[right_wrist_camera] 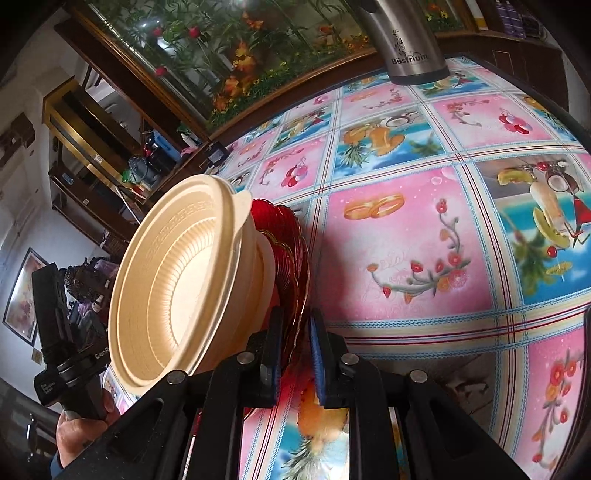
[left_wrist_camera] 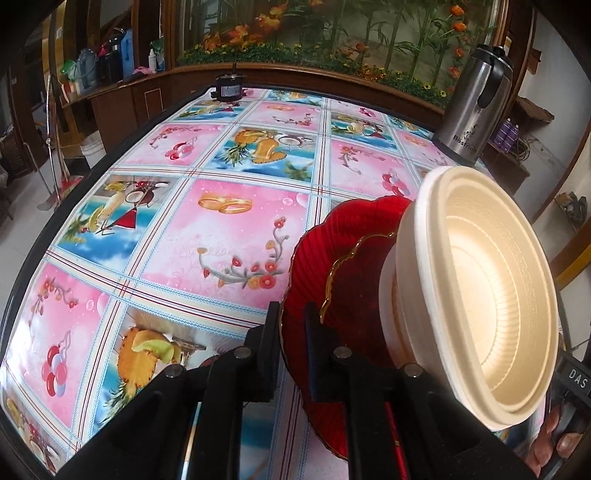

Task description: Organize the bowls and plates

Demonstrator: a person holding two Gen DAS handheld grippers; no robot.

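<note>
A stack of red glass plates point(left_wrist_camera: 332, 236) with gold-trimmed scalloped rims carries nested cream bowls point(left_wrist_camera: 491, 295). My left gripper point(left_wrist_camera: 291, 325) is shut on the near rim of the red plates. The stack also shows in the right wrist view, with the red plates point(right_wrist_camera: 291, 258) under the cream bowls point(right_wrist_camera: 177, 288). My right gripper point(right_wrist_camera: 295, 332) is shut on the opposite rim of the plates. The stack looks held between both grippers over the table's patterned cloth point(left_wrist_camera: 207, 229).
A steel thermos jug point(left_wrist_camera: 476, 107) stands at the table's far right corner; it also shows in the right wrist view point(right_wrist_camera: 410, 44). A small black motor-like object point(left_wrist_camera: 229, 86) sits at the far edge. A glass cabinet with artificial flowers point(left_wrist_camera: 332, 33) runs behind the table.
</note>
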